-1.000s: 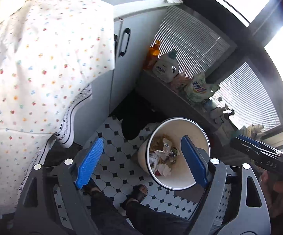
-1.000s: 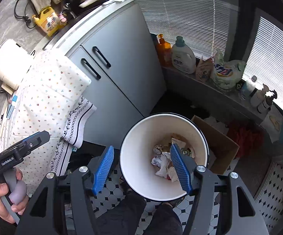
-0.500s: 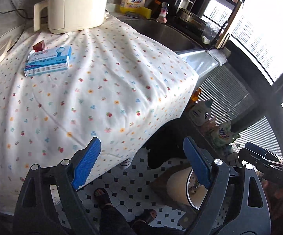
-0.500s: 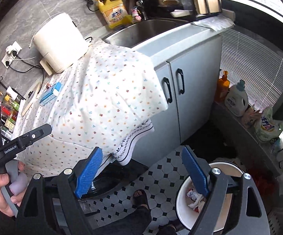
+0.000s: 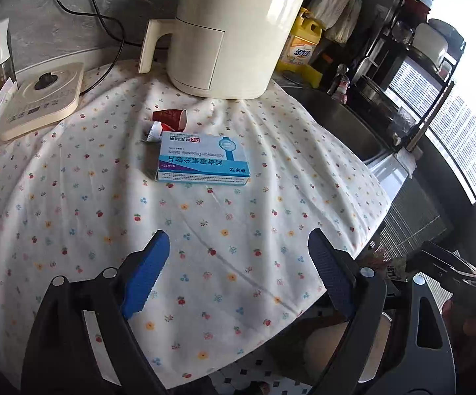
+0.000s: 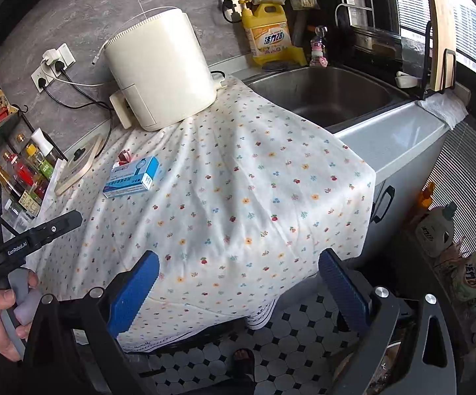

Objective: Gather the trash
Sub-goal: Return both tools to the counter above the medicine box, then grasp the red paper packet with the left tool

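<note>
A blue and white medicine box lies on the flowered tablecloth; it also shows in the right wrist view. Behind it lie a crumpled red paper cup and a small white cap. My left gripper is open and empty, above the cloth's near part, short of the box. My right gripper is open and empty, over the cloth's front edge. The trash bin shows only partly, low under the table edge.
A cream air fryer stands at the back of the cloth, a cream kettle base at the left. A steel sink lies to the right, with a yellow detergent bottle behind it. Sauce bottles stand far left.
Both grippers have swung up from the trash bin on the floor to the tabletop. The box and red cup have come into the middle of the left wrist view.
</note>
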